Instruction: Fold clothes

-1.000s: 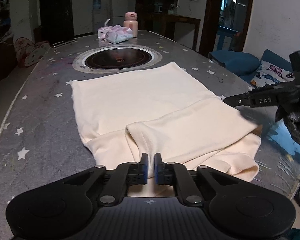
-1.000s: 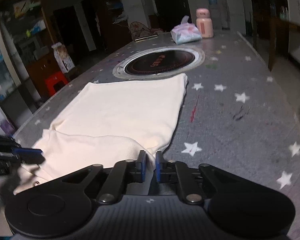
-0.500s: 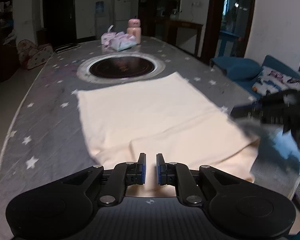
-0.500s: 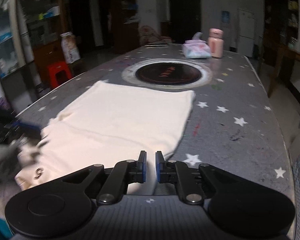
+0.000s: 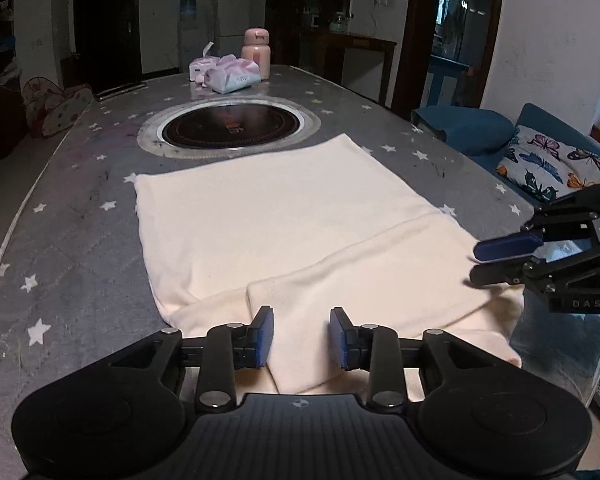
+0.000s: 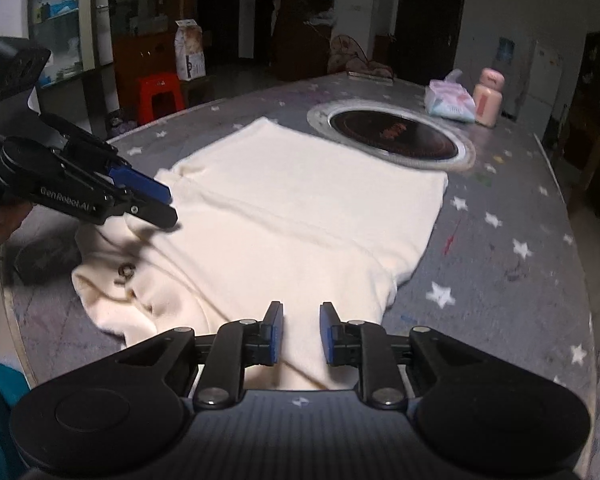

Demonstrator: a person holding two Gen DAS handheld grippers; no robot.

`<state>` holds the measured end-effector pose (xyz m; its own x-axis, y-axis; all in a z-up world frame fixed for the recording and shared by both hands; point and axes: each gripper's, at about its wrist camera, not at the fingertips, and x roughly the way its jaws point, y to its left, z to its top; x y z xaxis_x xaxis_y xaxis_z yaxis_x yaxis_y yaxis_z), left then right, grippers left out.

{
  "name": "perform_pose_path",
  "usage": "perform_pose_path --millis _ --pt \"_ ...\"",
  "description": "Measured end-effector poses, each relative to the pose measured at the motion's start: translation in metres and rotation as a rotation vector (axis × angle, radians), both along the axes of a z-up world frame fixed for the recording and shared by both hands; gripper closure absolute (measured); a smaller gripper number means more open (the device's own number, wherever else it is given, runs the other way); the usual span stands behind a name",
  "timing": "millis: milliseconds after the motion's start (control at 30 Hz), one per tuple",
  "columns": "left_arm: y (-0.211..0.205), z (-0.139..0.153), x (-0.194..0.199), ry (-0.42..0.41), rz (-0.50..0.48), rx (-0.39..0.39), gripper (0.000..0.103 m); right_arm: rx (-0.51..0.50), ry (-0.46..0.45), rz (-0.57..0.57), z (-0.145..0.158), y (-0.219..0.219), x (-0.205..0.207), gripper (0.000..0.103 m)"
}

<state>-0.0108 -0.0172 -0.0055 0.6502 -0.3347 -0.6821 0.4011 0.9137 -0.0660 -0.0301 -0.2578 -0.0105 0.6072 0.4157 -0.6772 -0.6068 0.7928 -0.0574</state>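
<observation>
A cream garment (image 5: 284, 236) lies flat on the grey star-patterned table (image 5: 72, 248), with a sleeve folded across its near part. It also shows in the right wrist view (image 6: 300, 216). My left gripper (image 5: 300, 338) is open and empty, hovering just above the garment's near edge. It also shows at the left of the right wrist view (image 6: 156, 204). My right gripper (image 6: 300, 334) is open and empty above the garment's near right side. It shows at the right of the left wrist view (image 5: 484, 260), beside the garment's right edge.
A round inset hotplate (image 5: 230, 126) sits just beyond the garment. Tissue packs (image 5: 230, 74) and a pink bottle (image 5: 256, 52) stand at the far end. A blue sofa with a butterfly cushion (image 5: 552, 162) is right of the table. A red stool (image 6: 158, 94) stands on the floor.
Both grippers were shut on the garment a second ago; both have opened and let go. The sleeve now lies folded across the body, and both grippers have drawn back slightly.
</observation>
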Motion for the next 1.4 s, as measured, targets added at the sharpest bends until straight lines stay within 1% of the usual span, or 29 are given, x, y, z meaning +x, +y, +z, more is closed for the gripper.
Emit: perform_pose_path --millis 67,133,200,300,400,467,567,633,700,767,800,833,867,1000,1100,1133,1167,1400 --pt "0.0 0.001 0.004 -0.001 0.011 -0.015 0.069 0.008 -0.015 -0.002 0.003 0.003 0.007 0.079" --pt "-0.001 -0.001 0.011 0.011 0.024 -0.024 0.067 0.023 -0.022 -0.016 0.004 0.005 0.018 0.079" --pt "-0.001 -0.004 0.016 0.031 0.036 -0.024 0.058 0.041 -0.01 -0.035 0.001 0.006 0.029 0.078" --pt "0.0 -0.009 0.021 0.055 0.057 -0.014 0.051 0.043 0.02 -0.057 -0.009 0.007 0.042 0.078" --pt "0.001 -0.009 0.02 0.06 0.059 -0.013 0.047 0.042 0.03 -0.062 -0.014 0.007 0.043 0.075" --pt "0.001 -0.008 0.018 0.059 0.06 -0.009 0.044 0.051 0.019 -0.06 -0.01 0.007 0.039 0.07" --pt "0.0 -0.008 0.015 0.054 0.056 -0.003 0.041 0.059 0.013 -0.058 -0.008 0.007 0.034 0.066" --pt "0.0 -0.007 0.013 0.052 0.057 0.004 0.04 0.045 0.027 -0.058 -0.013 0.008 0.035 0.065" --pt "0.0 -0.004 0.008 0.043 0.055 0.007 0.037 0.039 0.026 -0.059 -0.014 0.009 0.033 0.065" --pt "0.002 0.001 -0.001 0.019 0.038 0.015 0.033 0.046 0.016 -0.059 -0.009 0.008 0.028 0.057" --pt "0.004 0.003 -0.006 0.005 0.025 0.02 0.031 0.044 0.008 -0.054 -0.006 0.007 0.025 0.056" --pt "0.005 0.005 -0.011 -0.009 0.013 0.026 0.031 0.041 -0.001 -0.05 -0.004 0.006 0.021 0.053" --pt "0.006 0.007 -0.017 -0.02 -0.002 0.028 0.029 0.038 -0.009 -0.047 -0.001 0.005 0.018 0.048" --pt "0.01 0.011 -0.044 -0.05 -0.072 0.042 0.024 0.02 -0.017 -0.057 0.001 -0.002 0.006 0.043" --pt "0.007 0.011 -0.063 -0.064 -0.132 0.066 0.021 0.013 -0.017 -0.063 0.001 -0.008 -0.002 0.04" --pt "0.006 0.011 -0.069 -0.07 -0.154 0.078 0.021 0.01 -0.018 -0.063 0.002 -0.009 -0.005 0.031" --pt "0.005 0.01 -0.073 -0.077 -0.17 0.089 0.019 0.008 -0.023 -0.062 0.003 -0.011 -0.008 0.024" --pt "-0.008 -0.001 -0.091 -0.117 -0.265 0.146 0.018 -0.01 -0.054 -0.025 0.006 -0.014 -0.03 0.016"
